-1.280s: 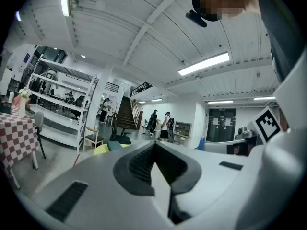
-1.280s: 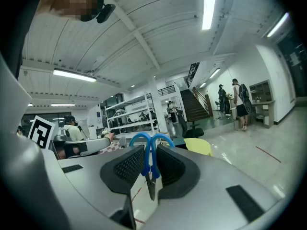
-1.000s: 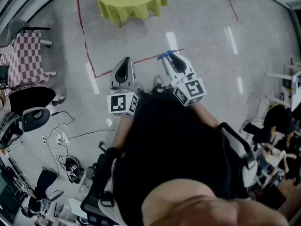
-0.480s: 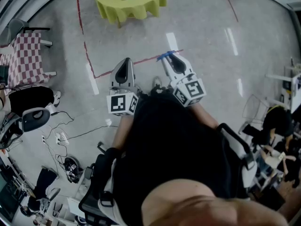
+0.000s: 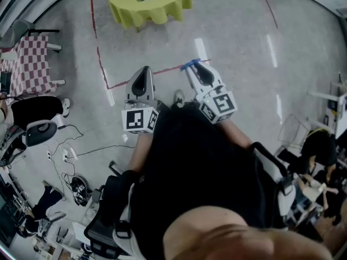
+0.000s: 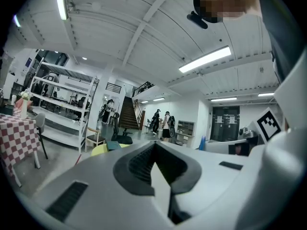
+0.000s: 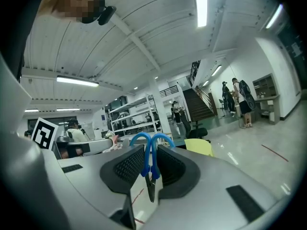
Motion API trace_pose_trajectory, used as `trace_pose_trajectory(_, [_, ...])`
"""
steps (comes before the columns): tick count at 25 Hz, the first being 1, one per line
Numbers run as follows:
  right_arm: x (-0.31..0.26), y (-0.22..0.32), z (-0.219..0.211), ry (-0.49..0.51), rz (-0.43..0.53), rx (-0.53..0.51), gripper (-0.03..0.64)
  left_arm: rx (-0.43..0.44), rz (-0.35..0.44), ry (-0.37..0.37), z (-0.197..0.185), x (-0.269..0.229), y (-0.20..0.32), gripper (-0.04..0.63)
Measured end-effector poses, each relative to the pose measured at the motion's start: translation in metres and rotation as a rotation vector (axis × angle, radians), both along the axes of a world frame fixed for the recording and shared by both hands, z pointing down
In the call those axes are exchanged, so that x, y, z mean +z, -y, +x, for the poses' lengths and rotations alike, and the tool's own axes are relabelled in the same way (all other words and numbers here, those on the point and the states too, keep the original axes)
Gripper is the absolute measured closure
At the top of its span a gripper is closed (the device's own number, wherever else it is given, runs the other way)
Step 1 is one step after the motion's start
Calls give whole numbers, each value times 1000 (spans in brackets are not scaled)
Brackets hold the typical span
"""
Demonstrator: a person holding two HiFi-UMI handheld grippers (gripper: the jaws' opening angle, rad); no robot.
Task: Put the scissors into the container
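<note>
Gripped in the right gripper (image 7: 152, 152) fingers, scissors (image 7: 151, 186); left gripper (image 6: 154, 150) fingers closed on nothing; pickup done; left: carrying, perhaps to yellow table (image 5: 130, 10); container not made out.

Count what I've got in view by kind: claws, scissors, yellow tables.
claws: 2, left claw and right claw
scissors: 1, held in the right claw
yellow table: 1
total: 4

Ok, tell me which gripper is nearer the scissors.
Right. The right gripper clamps the scissors; the left gripper, shut and empty, is alongside, apart from them.
</note>
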State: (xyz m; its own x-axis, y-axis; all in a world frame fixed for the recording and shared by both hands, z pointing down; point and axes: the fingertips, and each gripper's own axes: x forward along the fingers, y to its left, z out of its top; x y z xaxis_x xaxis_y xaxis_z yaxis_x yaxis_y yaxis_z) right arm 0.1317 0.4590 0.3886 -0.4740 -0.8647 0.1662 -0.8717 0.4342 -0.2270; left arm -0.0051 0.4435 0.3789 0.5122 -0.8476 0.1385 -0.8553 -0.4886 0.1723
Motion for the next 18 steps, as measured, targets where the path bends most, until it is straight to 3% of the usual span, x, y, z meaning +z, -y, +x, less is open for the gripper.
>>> trace_pose_trajectory(10, [7,31,0,2,-7,-30,537,-32,-15,1,-3,10,20,598])
trace_pose_trajectory(18, [9,84,1,-12,3,-11,537,2,-5,-16,0,12,77,598])
